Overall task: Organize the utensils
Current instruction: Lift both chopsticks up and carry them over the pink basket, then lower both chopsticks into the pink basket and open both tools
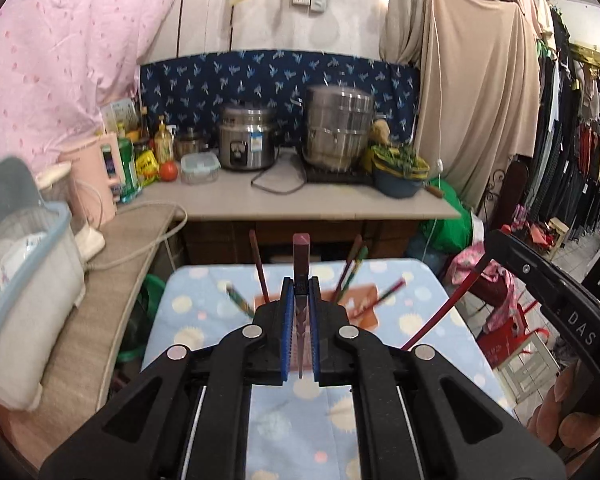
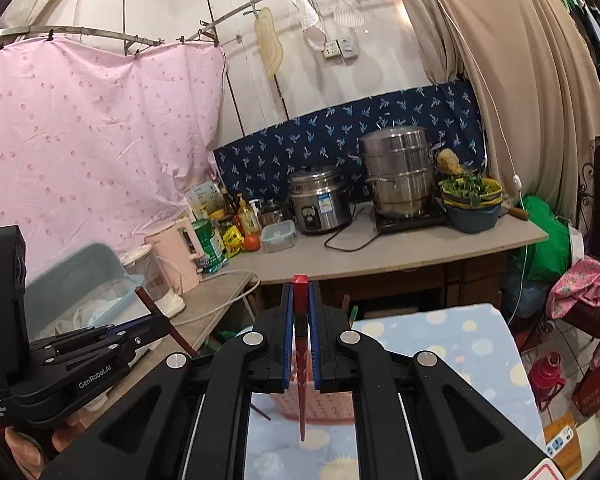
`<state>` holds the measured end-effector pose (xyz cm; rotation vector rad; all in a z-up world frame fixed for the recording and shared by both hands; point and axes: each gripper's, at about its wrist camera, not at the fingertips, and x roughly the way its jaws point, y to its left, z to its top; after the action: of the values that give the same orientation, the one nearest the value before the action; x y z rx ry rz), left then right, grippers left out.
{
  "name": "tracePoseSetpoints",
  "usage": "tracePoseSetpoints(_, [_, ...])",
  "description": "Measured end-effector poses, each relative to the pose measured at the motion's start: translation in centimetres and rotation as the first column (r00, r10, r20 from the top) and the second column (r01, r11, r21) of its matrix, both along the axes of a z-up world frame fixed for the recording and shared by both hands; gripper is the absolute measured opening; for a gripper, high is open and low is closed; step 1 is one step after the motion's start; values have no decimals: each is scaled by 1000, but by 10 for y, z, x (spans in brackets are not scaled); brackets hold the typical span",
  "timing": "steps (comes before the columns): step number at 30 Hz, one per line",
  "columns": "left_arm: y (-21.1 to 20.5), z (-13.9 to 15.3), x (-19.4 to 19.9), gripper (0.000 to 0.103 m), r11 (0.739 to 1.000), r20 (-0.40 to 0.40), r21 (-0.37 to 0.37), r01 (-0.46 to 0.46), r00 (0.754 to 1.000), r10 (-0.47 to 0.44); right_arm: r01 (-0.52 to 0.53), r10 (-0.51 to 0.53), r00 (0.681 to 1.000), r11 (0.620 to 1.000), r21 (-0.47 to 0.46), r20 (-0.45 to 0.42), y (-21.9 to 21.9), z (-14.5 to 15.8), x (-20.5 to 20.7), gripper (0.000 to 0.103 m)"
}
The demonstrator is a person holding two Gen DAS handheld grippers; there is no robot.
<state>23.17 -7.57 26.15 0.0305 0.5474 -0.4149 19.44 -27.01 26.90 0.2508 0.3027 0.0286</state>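
My left gripper [image 1: 301, 284] is shut on a dark maroon chopstick [image 1: 301, 256], which stands upright between the blue pads. Behind it, a pink basket [image 1: 370, 320] on the dotted blue tablecloth [image 1: 196, 320] holds several chopsticks leaning outward. My right gripper [image 2: 301, 288] is shut on a red chopstick [image 2: 301, 380], whose thin tip hangs over the pink basket [image 2: 320, 410]. In the right wrist view, the left gripper [image 2: 156, 320] shows at the left with its dark chopstick [image 2: 148, 300]. The red chopstick [image 1: 448, 308] also slants in at the right of the left wrist view.
Beyond the table, a counter [image 1: 340, 208] carries a rice cooker [image 1: 246, 140], a steel steamer pot [image 1: 338, 128], bottles and a basin of greens. A side shelf on the left holds a lidded plastic box [image 1: 28, 260] of dishes. Clothes racks and a red stool [image 1: 512, 340] stand to the right.
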Motion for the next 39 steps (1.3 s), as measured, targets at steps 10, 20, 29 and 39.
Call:
tracePoseSetpoints(10, [-16,24,60,7,999,86,-9,-40,995,40,31,-31,1000,999,-6,6,-7,14,70,7])
tracePoseSetpoints(20, [-24,-15,99,7,999,16,-3,-48,999,48,17,-17,989,1000,-5,-148,1,-55,115,7])
tracePoseSetpoints(29, [-30,-62,115,7,998,-69,25,-58,996,60,-4,-2,972,1000,-26,-234,10,-91,127,7])
tracePoseSetpoints(39, [-29,-67,97,28,994,-20,41,-97,995,98,12,-17,981,1000,-28,-193,9,-80,100,30])
